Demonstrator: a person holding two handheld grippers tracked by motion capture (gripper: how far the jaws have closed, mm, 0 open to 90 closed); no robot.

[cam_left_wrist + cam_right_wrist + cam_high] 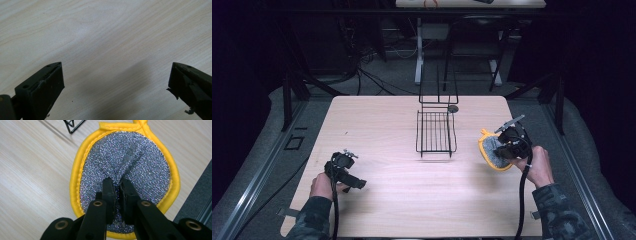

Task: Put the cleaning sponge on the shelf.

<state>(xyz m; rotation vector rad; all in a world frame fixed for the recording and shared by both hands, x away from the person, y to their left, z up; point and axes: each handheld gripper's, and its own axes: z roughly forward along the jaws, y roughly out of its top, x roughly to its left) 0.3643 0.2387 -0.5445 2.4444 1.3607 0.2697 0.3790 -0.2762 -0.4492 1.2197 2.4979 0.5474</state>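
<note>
Hovering near-left over bare surface, left claw is spread wide, nothing between its jaws. Black wire rack sits mid-surface toward the far edge. Right claw, near the right edge, is pinching a fold in the silver face of the yellow-rimmed scrubbing pad.

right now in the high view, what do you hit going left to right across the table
left gripper held open over bare wood → black wire rack at the middle → yellow-rimmed silver scouring pad → right gripper, pinching the pad's mesh
</note>
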